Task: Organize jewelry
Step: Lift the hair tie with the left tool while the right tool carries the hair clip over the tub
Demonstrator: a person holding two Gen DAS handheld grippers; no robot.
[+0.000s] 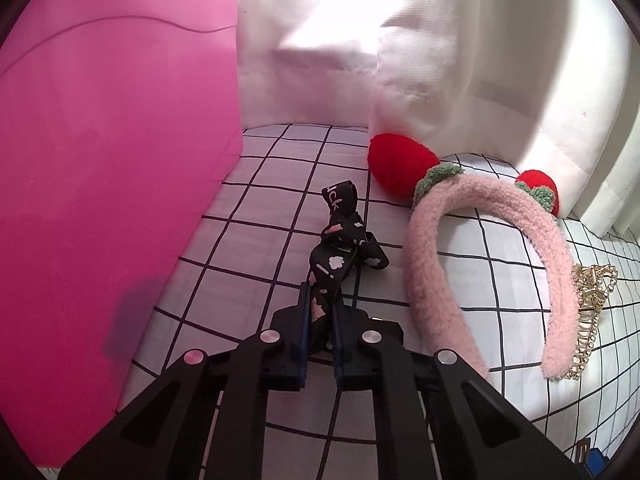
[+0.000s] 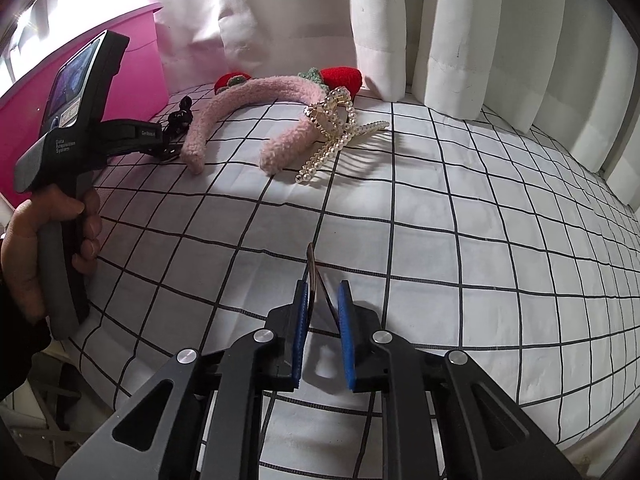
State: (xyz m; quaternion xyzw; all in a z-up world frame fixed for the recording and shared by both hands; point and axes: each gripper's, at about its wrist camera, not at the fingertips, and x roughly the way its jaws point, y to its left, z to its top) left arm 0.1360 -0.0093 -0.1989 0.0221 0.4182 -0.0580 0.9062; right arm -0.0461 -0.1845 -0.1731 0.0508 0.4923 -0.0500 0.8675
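My left gripper [image 1: 320,300] is shut on a black patterned ribbon hair tie [image 1: 340,244], whose far end rests on the checked cloth; it also shows in the right wrist view [image 2: 178,118]. A pink fluffy headband with red strawberries [image 1: 420,264] lies just to its right, also seen in the right wrist view [image 2: 240,96]. A pearl and gold hair comb [image 2: 340,128] leans on the headband's right end, and shows in the left wrist view [image 1: 588,312]. My right gripper [image 2: 322,288] holds a thin brown hairpin [image 2: 314,272] between its blue pads, low over the cloth.
A pink box [image 1: 100,180] stands close on the left of the left gripper. White curtains [image 2: 460,32] hang along the back edge. The checked cloth [image 2: 480,220] covers the whole surface. The hand holding the left gripper [image 2: 48,232] is at the left.
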